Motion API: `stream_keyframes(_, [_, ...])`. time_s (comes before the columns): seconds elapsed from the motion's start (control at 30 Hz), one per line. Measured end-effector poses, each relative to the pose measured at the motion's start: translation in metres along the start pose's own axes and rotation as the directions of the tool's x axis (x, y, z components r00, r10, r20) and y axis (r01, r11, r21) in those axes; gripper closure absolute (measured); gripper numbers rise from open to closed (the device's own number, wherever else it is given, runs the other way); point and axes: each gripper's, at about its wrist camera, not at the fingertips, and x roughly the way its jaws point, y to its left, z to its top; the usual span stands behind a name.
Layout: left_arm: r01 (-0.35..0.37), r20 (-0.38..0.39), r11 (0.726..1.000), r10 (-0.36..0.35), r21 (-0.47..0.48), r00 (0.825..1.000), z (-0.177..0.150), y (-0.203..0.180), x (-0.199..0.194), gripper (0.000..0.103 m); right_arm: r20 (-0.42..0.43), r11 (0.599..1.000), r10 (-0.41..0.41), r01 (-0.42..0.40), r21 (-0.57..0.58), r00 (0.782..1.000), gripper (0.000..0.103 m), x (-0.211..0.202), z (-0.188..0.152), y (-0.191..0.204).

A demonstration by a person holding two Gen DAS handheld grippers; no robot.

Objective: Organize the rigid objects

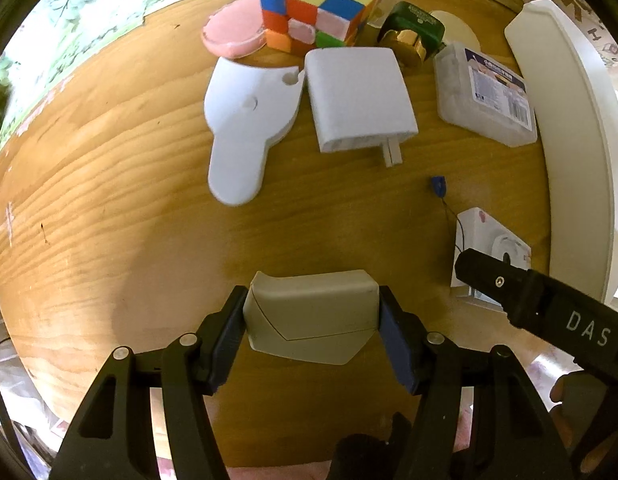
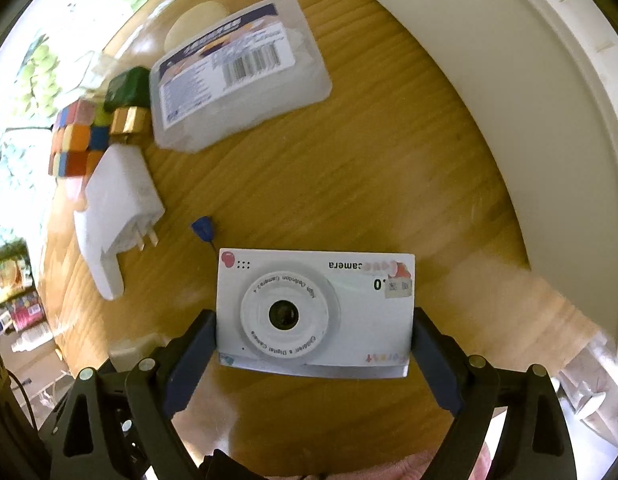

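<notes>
Toy camera between right tongs

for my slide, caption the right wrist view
Right tool grips a white toy camera above the wooden table.

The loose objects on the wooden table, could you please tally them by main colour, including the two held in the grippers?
White or pale: 5, namely paddle-shaped piece, charger, clear labelled box, grey block, toy camera
Pink: 1, disc
Multicoloured: 1, puzzle cube
Green and gold: 1, bottle
Total: 8
</notes>
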Motion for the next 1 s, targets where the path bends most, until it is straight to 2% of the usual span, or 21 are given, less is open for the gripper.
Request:
stream_keyframes(0.27, [0.001, 0.043, 1.000, 0.000, -0.028, 0.999, -0.042, 0.018, -0.018, 0.036, 0.041, 0.998, 0.006, -0.003, -0.065, 0.999, 0.010, 0.000, -0.029, 0.011])
stream_keyframes(0.53, [0.054, 0.130, 0.998, -0.048, -0.043, 0.990, -0.072, 0.029, -0.038, 0.036, 0.120, 0.988, 0.027, -0.008, -0.157, 0.992, 0.010, -0.018, -0.054, 0.025])
stream_keyframes(0.8, [0.063, 0.237, 0.997, -0.050, -0.052, 0.970, -0.080, 0.033, -0.075, 0.037, 0.221, 0.971, 0.070, -0.015, -0.239, 0.973, 0.010, -0.047, -0.068, 0.027])
stream_keyframes(0.87, [0.063, 0.262, 0.996, -0.045, -0.058, 0.964, -0.087, 0.034, -0.081, 0.037, 0.233, 0.967, 0.073, -0.011, -0.256, 0.970, 0.010, -0.071, -0.056, 0.020])
stream_keyframes(1.0, [0.070, 0.304, 0.994, -0.043, -0.081, 0.952, -0.096, 0.037, -0.095, 0.037, 0.257, 0.958, 0.101, -0.024, -0.286, 0.961, 0.010, -0.084, -0.047, 0.019])
